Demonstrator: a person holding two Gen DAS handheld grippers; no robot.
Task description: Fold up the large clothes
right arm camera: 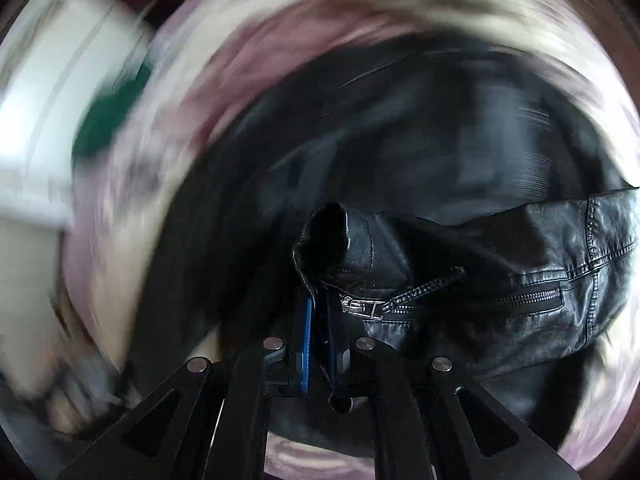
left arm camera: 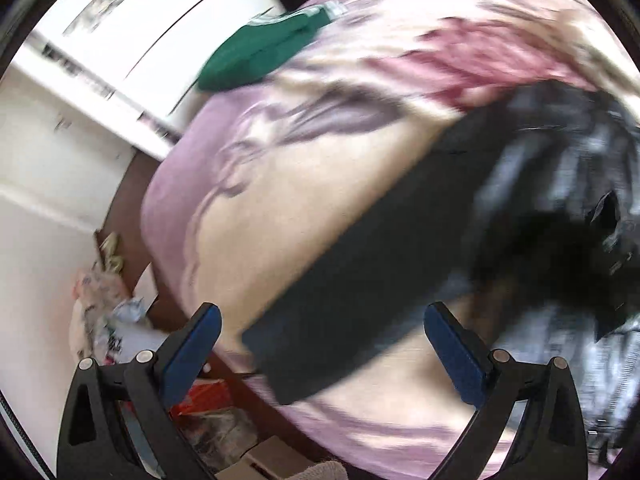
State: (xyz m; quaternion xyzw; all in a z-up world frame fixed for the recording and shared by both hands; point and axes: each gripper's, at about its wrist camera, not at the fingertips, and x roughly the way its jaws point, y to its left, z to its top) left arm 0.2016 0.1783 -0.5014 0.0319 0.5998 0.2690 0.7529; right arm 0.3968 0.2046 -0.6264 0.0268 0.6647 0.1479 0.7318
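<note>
The right gripper is clamped tight on a fold of the black leather jacket, whose zipped part trails off to its right while the rest lies blurred ahead of it on the pink patterned bedspread. The left gripper stands wide with nothing between its blue-padded fingers; ahead of it a dark part of the jacket crosses the bedspread, and a folded green garment lies well beyond.
</note>
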